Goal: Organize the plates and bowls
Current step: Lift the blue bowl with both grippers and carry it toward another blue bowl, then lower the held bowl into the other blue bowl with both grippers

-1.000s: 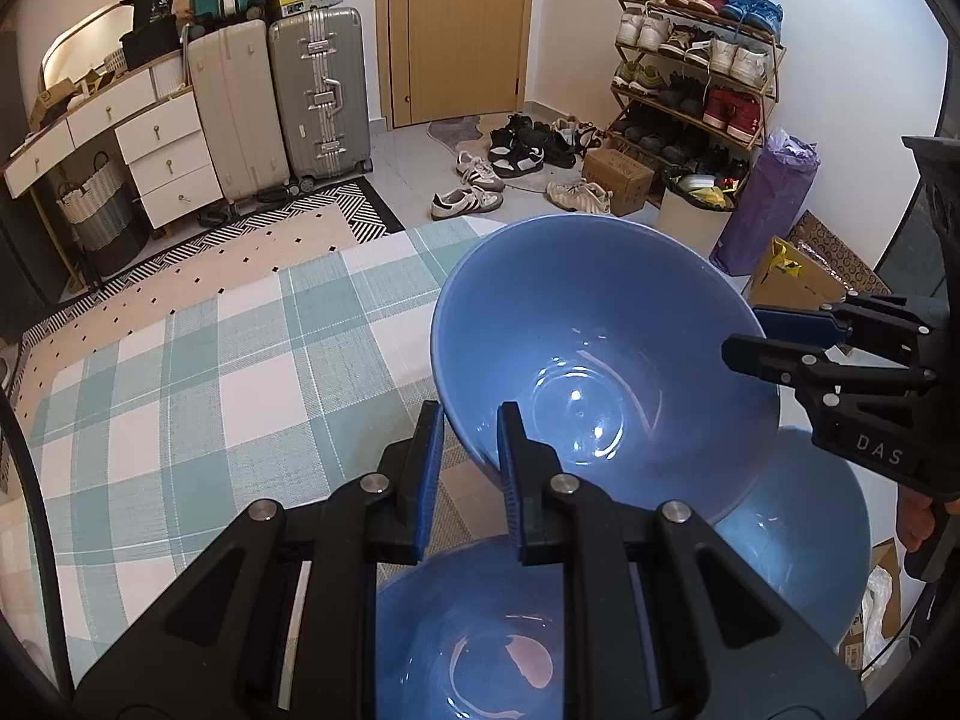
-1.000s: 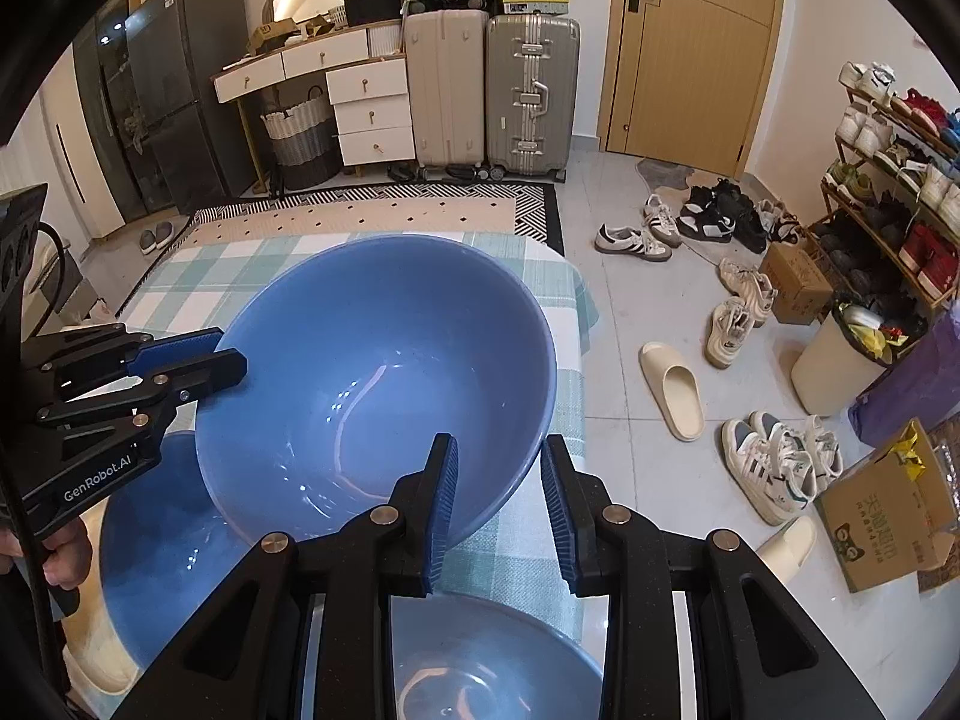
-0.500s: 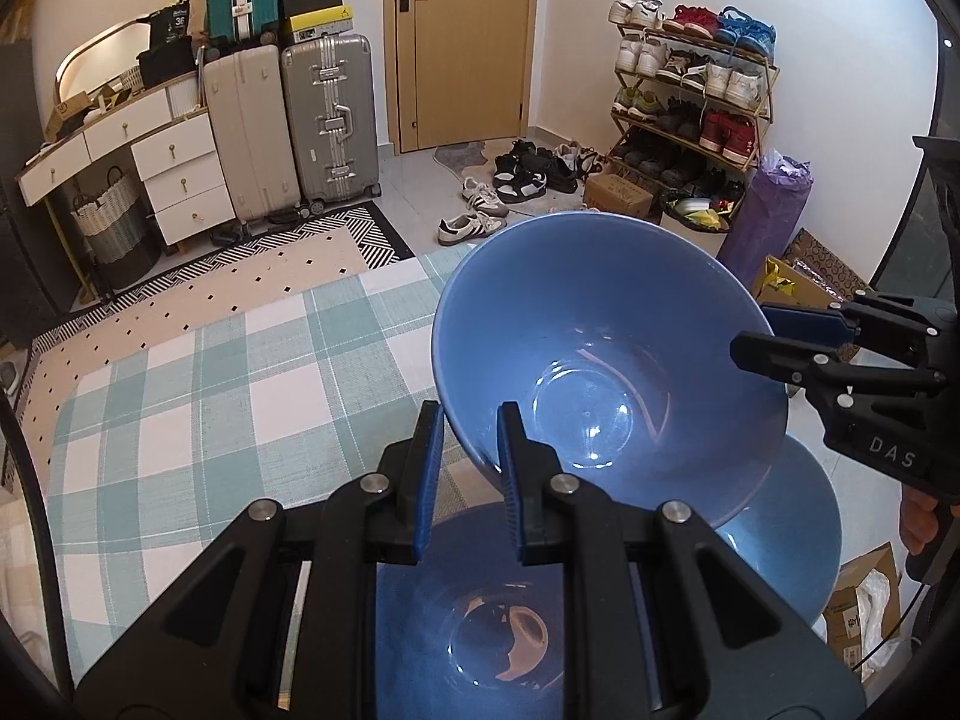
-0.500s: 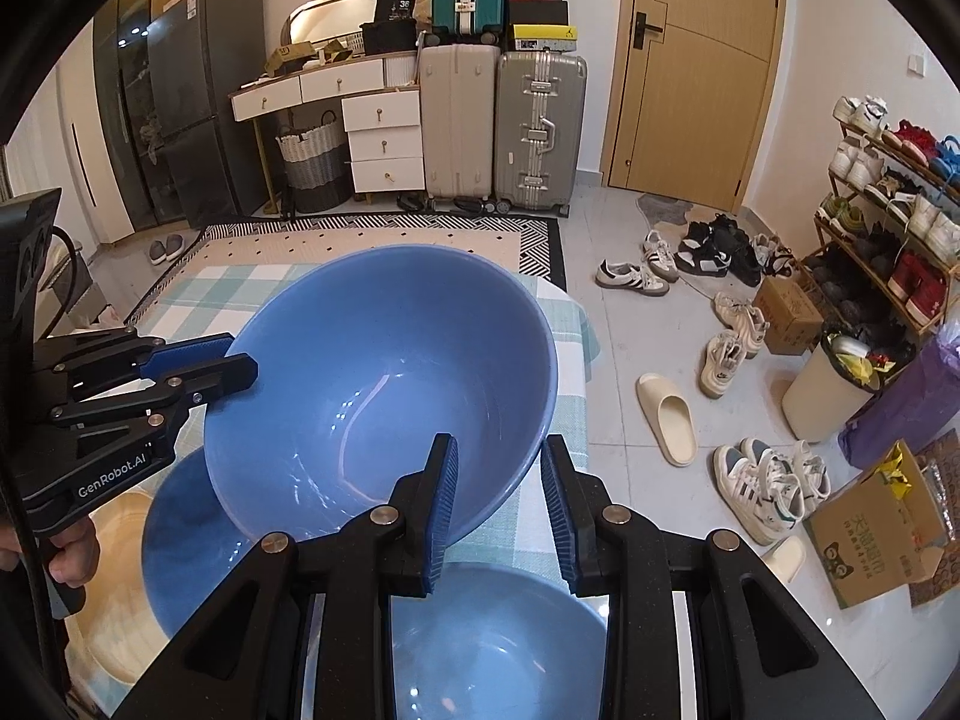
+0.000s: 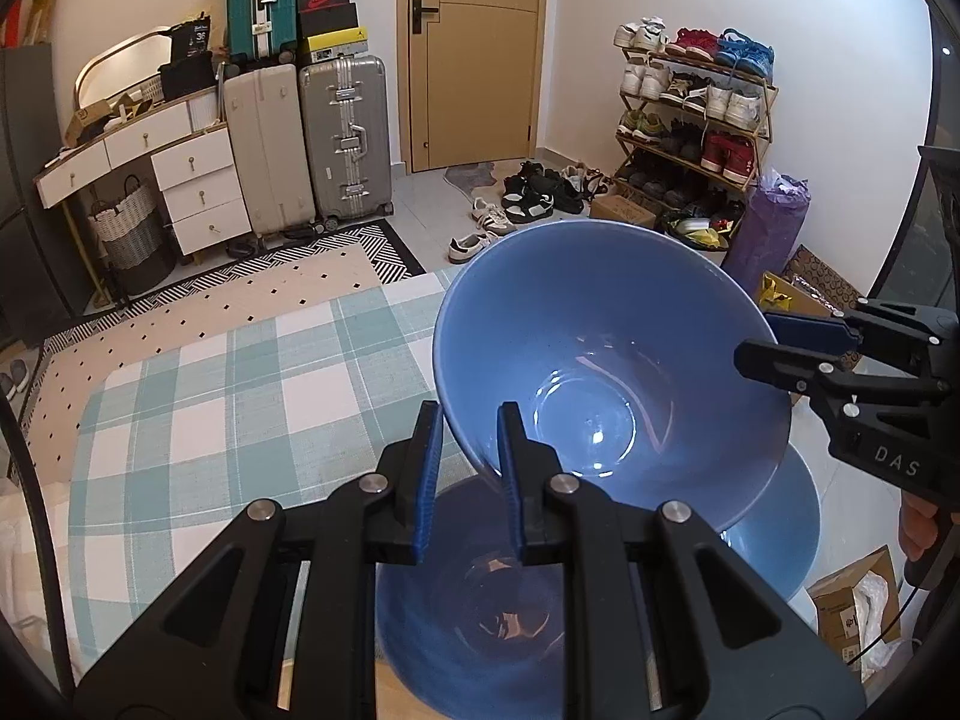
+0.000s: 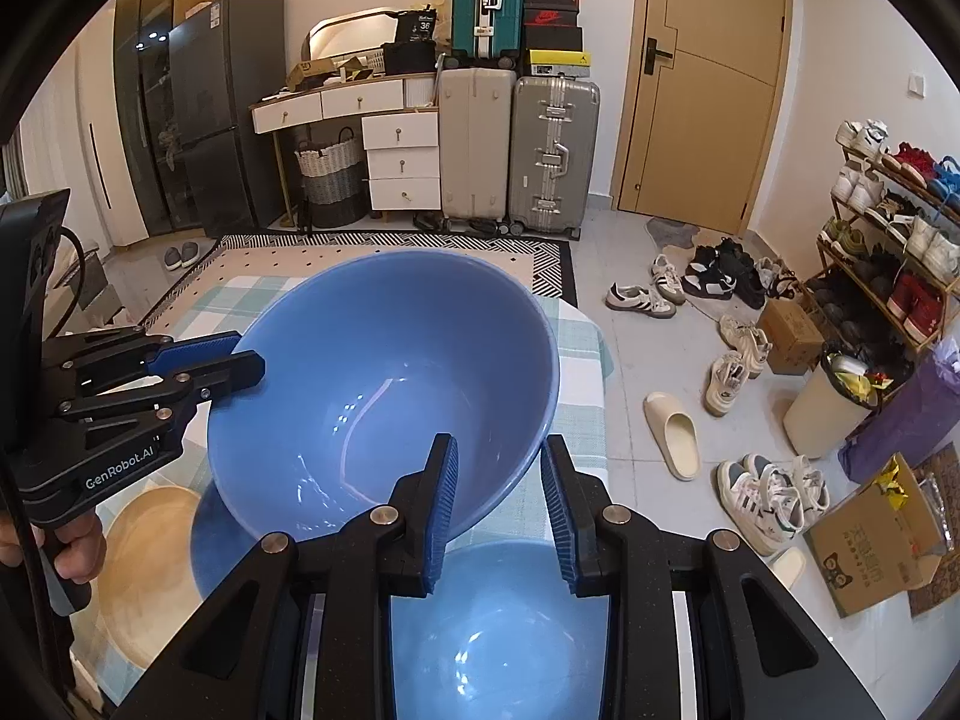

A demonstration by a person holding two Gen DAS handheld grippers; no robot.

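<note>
A large blue bowl (image 5: 606, 360) is held tilted above the table, also in the right wrist view (image 6: 384, 384). My left gripper (image 5: 469, 444) is shut on its near rim. My right gripper (image 6: 499, 480) straddles the opposite rim with a gap on the outer side, so its jaws stand open. It shows from the side in the left wrist view (image 5: 780, 342). A second blue bowl (image 5: 474, 618) lies under the left gripper. A third blue bowl (image 6: 498, 630) lies under the right gripper.
A green-and-white checked tablecloth (image 5: 228, 408) covers the table. A round wooden plate (image 6: 150, 564) lies at the left. Beyond the table's edge are suitcases (image 5: 342, 144), a shoe rack (image 5: 690, 120), loose shoes and cardboard boxes (image 6: 870, 540).
The held bowl and both grippers have risen a little above the table. The bowl tilts more steeply. The lower bowls look farther below.
</note>
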